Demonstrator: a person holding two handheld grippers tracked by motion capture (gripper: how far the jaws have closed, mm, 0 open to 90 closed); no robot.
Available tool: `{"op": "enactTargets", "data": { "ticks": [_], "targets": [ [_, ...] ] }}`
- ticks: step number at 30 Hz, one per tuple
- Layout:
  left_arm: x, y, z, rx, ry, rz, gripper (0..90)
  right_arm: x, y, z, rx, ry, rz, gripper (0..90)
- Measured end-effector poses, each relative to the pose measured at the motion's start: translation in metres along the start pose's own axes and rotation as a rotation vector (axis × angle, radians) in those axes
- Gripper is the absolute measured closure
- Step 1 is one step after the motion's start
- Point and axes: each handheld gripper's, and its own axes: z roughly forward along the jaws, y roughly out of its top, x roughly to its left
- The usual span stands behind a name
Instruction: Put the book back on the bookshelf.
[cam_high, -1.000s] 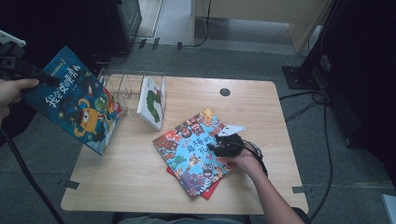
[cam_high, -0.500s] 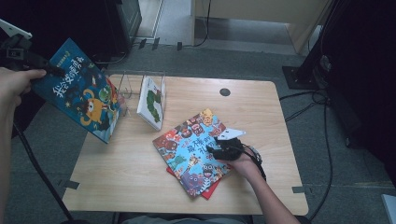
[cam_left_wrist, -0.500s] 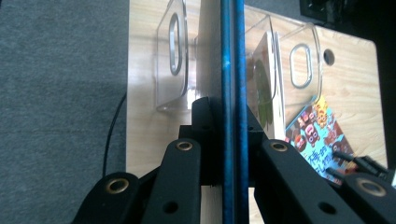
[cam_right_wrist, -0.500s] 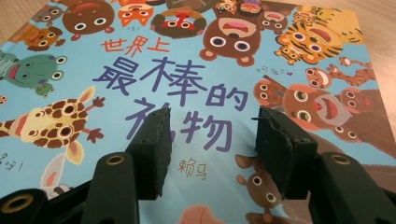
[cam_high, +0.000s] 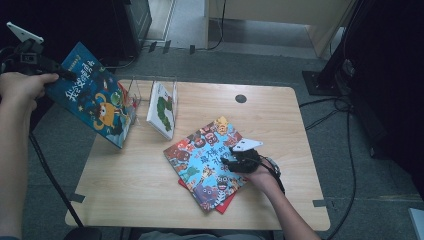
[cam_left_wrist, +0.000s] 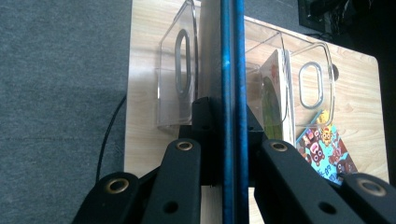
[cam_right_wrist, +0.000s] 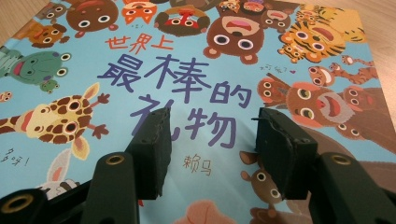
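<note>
Grey carpet surrounds the wooden tabletop, where a clear acrylic rack already holds one upright book. The left gripper is clamped on the edge of a blue picture book, held tilted just beside the rack's near slot. The right gripper, jaws partly apart and holding nothing, rests over the animal-cover book. If the blue book comes down askew, its corner could catch the rack wall and tip or push the light rack.
</note>
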Motion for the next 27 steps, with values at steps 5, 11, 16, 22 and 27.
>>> {"op": "enactTargets", "data": {
  "ticks": [5,11,16,22,27],
  "targets": [
    [0.001,0.004,0.007,-0.016,-0.009,-0.003,83.4,0.000,-0.001,-0.001,0.000,0.002,0.000,45.3],
    [0.001,0.005,0.017,-0.027,-0.006,0.000,83.1,0.000,-0.001,-0.001,-0.003,0.002,-0.001,45.3],
    [0.004,0.006,0.017,-0.023,-0.008,-0.015,82.9,0.000,-0.001,0.000,-0.005,0.004,0.000,45.3],
    [0.004,0.008,0.017,-0.014,-0.010,-0.011,82.1,0.000,-0.002,0.000,-0.007,0.003,-0.002,45.3],
    [0.006,0.008,0.017,-0.013,-0.019,-0.011,81.3,0.000,-0.002,-0.001,-0.008,0.003,0.000,45.3]
  ]
}}
